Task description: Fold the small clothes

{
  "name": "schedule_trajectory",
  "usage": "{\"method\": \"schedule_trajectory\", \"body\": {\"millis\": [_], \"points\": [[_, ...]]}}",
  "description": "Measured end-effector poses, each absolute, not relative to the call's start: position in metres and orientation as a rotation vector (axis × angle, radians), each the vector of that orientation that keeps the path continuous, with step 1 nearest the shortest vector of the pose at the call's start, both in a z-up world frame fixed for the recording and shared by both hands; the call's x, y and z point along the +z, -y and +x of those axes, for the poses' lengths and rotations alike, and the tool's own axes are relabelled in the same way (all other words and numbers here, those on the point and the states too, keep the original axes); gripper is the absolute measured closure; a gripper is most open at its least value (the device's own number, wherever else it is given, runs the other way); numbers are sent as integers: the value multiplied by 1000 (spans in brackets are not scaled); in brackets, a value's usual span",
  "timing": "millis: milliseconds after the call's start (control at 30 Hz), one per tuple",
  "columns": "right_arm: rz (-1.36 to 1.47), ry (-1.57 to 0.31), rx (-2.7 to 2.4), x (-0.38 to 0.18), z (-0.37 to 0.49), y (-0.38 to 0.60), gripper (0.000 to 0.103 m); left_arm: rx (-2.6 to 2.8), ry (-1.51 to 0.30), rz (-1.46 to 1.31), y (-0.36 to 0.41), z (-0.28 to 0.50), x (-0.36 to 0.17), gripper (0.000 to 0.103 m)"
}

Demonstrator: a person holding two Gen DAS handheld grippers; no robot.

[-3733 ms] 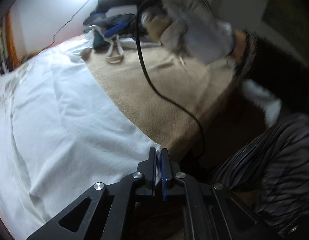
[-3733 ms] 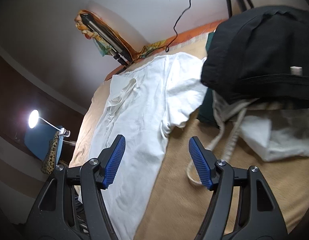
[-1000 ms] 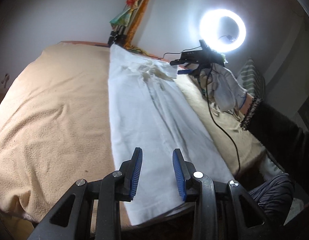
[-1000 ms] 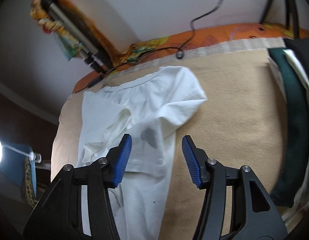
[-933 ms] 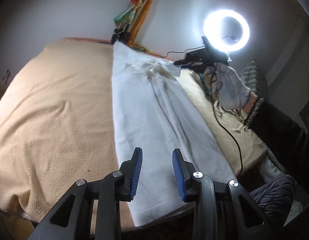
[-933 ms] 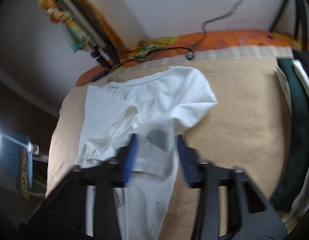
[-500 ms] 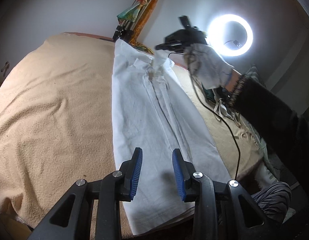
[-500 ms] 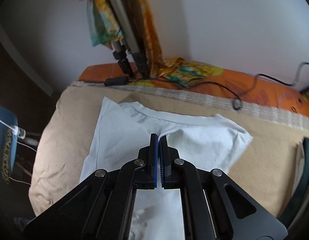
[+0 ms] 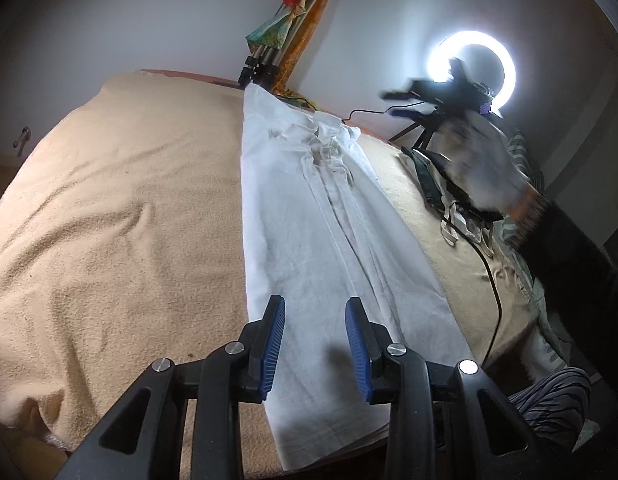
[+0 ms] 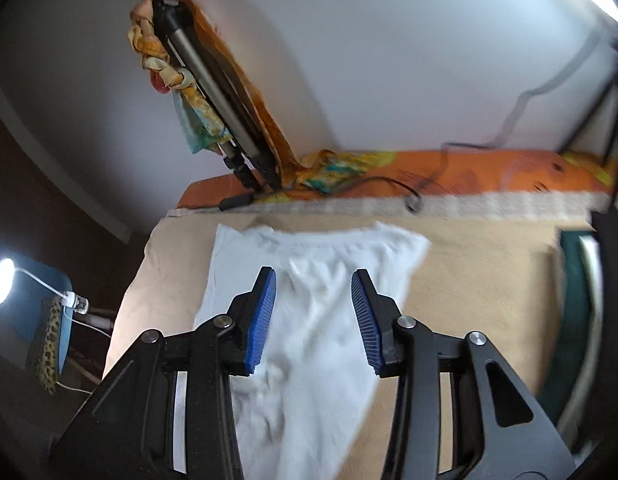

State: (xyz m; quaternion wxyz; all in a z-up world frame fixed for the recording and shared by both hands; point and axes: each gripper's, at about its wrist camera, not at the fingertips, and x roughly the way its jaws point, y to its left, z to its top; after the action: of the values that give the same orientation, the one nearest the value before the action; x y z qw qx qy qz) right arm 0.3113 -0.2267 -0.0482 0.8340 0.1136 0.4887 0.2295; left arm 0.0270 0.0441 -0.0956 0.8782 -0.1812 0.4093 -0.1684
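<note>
A white T-shirt (image 9: 321, 240) lies folded into a long strip on the beige blanket (image 9: 121, 240), its collar end at the far side. My left gripper (image 9: 315, 344) hovers open above the hem end, nothing between its blue pads. The right gripper (image 10: 313, 316) is above the collar end of the T-shirt (image 10: 321, 344) with its jaws opening and nothing held. In the left wrist view the right gripper (image 9: 405, 98) shows blurred, held by a gloved hand (image 9: 477, 160) up near the ring light.
A folded tripod (image 10: 213, 100) wrapped in colourful cloth leans on the wall behind the bed. A ring light (image 9: 471, 66) glows at the right. Dark clothes and a white cord (image 9: 449, 196) are piled right of the shirt; a black cable (image 9: 489, 264) crosses the blanket.
The right gripper shut on the shirt's sleeve fold near the collar, then let it go, opened and lifted. The sleeve now lies folded in. The left gripper stayed put.
</note>
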Motion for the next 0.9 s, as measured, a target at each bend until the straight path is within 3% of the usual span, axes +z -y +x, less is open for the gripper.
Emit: {"method": "schedule_trajectory", "body": {"millis": [200, 600, 900], "points": [[243, -1084, 512, -36, 211, 262, 61, -349, -890, -405, -51, 24, -98, 58], [324, -1210, 637, -55, 25, 279, 61, -350, -984, -473, -60, 6, -114, 59], [334, -1356, 656, -114, -22, 250, 61, -540, -1041, -440, 5, 12, -109, 60]]}}
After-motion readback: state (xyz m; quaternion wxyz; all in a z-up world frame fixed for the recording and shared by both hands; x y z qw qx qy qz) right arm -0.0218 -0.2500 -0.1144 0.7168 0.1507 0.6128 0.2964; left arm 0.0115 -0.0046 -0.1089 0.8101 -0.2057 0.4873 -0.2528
